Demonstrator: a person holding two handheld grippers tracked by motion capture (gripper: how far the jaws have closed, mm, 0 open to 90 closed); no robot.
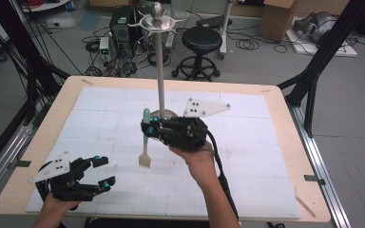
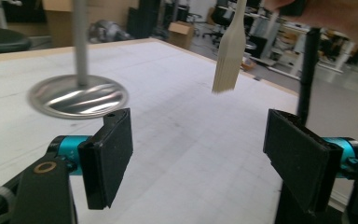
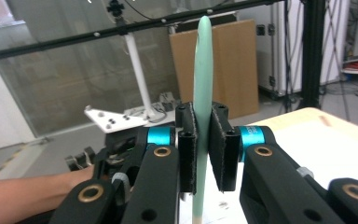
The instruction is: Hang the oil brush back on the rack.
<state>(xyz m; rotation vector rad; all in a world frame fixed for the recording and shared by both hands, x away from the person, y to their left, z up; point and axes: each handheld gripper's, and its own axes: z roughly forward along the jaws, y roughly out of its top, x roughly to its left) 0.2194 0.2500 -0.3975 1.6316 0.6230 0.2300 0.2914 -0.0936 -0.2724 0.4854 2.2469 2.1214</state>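
Observation:
A brush with a pale green handle [image 1: 146,119] and a cream flat head [image 1: 144,160] hangs upright above the white mat, head down. My right gripper [image 1: 148,129] is shut on the handle; in the right gripper view the green handle [image 3: 203,70] rises between the closed pads [image 3: 188,149] of that gripper [image 3: 203,151]. My left gripper [image 1: 103,171] rests low at the near left of the table, open with nothing between its jaws. In the left gripper view this gripper [image 2: 198,158] stands wide apart, and the brush head [image 2: 228,56] hangs ahead of it.
A metal stand [image 1: 160,71] with a round base [image 2: 77,95] rises from the mat's middle, just behind the brush. The white gridded mat [image 1: 100,114] covers a wooden table [image 1: 285,123]. A black stool [image 1: 202,40], cables and boxes lie on the floor beyond.

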